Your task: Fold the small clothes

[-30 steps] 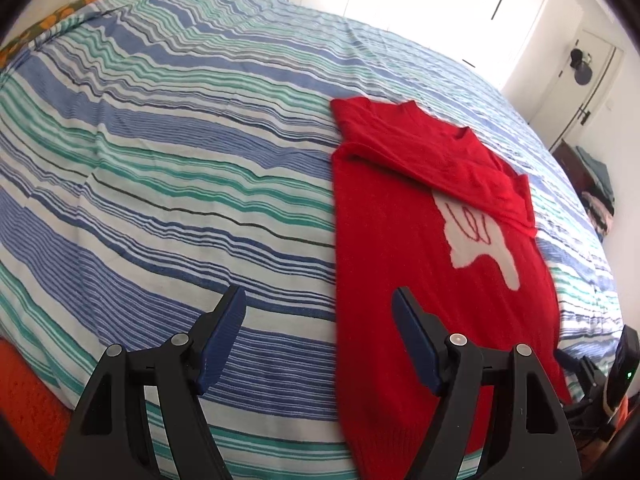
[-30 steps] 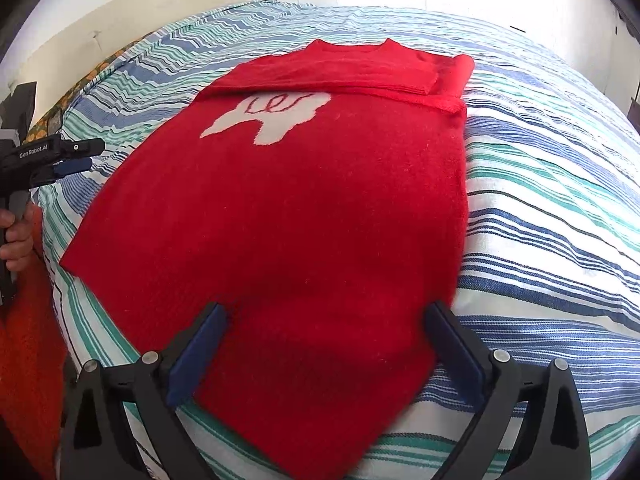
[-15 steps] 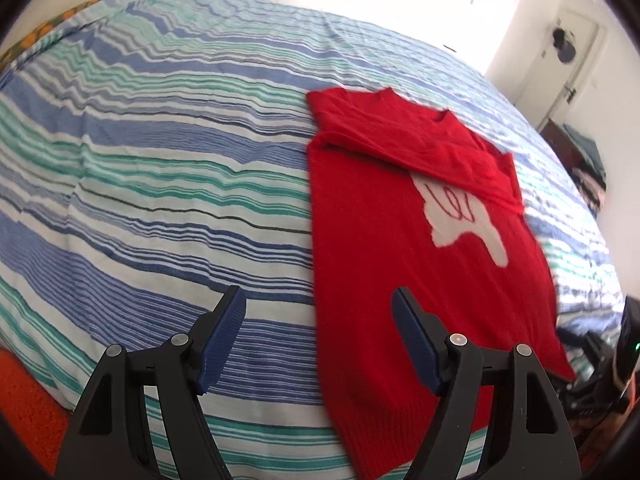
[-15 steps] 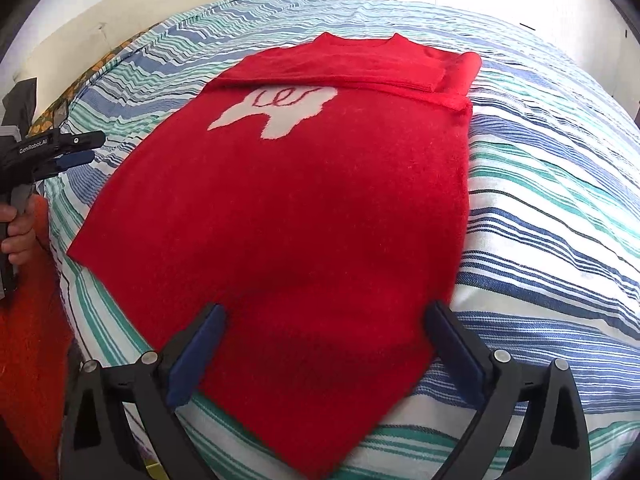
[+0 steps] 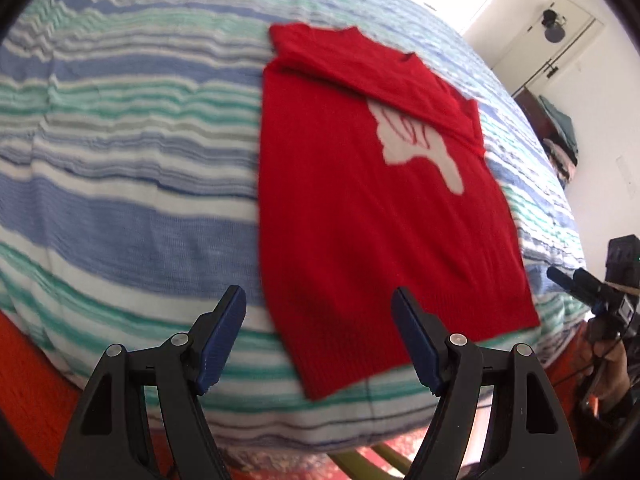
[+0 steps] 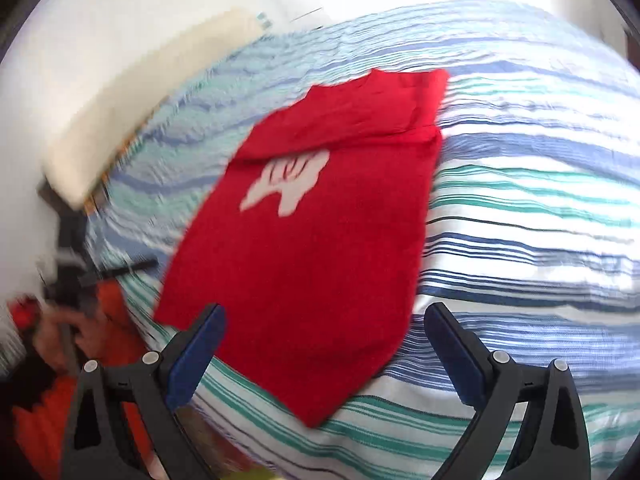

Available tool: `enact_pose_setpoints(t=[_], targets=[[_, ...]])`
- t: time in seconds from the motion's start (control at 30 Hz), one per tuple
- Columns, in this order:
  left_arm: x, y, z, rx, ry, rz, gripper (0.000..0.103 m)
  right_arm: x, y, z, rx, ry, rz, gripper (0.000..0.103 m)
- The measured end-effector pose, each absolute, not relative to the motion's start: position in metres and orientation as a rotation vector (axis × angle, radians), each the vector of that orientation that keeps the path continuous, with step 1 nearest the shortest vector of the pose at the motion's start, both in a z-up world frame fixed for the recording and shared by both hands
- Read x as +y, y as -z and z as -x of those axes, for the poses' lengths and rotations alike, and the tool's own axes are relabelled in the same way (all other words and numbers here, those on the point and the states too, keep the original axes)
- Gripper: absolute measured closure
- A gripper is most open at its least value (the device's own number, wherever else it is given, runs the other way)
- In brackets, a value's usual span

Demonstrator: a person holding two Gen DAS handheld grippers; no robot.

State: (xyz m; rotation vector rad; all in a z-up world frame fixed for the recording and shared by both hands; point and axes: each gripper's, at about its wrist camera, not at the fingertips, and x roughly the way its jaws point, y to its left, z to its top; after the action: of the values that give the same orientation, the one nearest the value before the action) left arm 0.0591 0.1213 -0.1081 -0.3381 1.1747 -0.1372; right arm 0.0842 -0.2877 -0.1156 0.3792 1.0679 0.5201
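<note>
A small red sweater [image 5: 360, 208] with a white figure on its front lies flat on the striped bedspread [image 5: 120, 160], its sleeves folded across the top. My left gripper [image 5: 318, 336] hovers open over the sweater's lower left corner, touching nothing. In the right wrist view the same red sweater [image 6: 320, 248] stretches away from the near edge. My right gripper [image 6: 326, 352] stands open above the hem, its blue pads [image 6: 196, 356] apart and empty. Both views are blurred by motion.
The bedspread [image 6: 520, 208] ends at the near edge, with orange floor or rug [image 5: 28, 392] below. A cream headboard [image 6: 132, 120] lines the far left. A door and a shelf with folded cloth [image 5: 560, 132] are at the right. A hand [image 6: 60, 332] holds the other gripper.
Both views have pulled back and tilted: the sweater's whole hem and the bed's near edge now show. The right view has rolled and risen. Both grippers stay open and empty.
</note>
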Motion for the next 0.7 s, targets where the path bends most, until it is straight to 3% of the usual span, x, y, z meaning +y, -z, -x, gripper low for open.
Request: enact_pose_setpoints(t=[0.2,0.4,0.47,0.53,0.57,0.63,0.67,0.7], targets=[[0.112,0.123,-0.059,1.253,0.198,0.387,0.028,-0.32,0.151,-0.084,1.261,-0.515,-0.629,0.015],[0.101,0.133,-0.059,1.308,0.246,0.378,0.029,-0.302,0.154,-0.081,1.335,-0.633,-0.619,0.018],[0.097,0.135,-0.059,1.325,0.264,0.374,0.036,-0.292,0.157,-0.081,1.365,-0.653,-0.579,0.019],[0.095,0.137,-0.057,1.348,0.286,0.378,0.057,-0.282,0.16,-0.082,1.409,-0.636,-0.513,0.023],[0.095,0.138,-0.057,1.36,0.292,0.381,0.064,-0.279,0.161,-0.082,1.426,-0.643,-0.486,0.029],[0.096,0.142,-0.055,1.384,0.291,0.399,0.095,-0.272,0.16,-0.08,1.449,-0.671,-0.438,0.039],[0.098,0.142,-0.055,1.386,0.292,0.424,0.095,-0.271,0.16,-0.079,1.457,-0.68,-0.418,0.054],[0.1,0.14,-0.054,1.379,0.287,0.437,0.095,-0.27,0.16,-0.079,1.465,-0.679,-0.4,0.082]])
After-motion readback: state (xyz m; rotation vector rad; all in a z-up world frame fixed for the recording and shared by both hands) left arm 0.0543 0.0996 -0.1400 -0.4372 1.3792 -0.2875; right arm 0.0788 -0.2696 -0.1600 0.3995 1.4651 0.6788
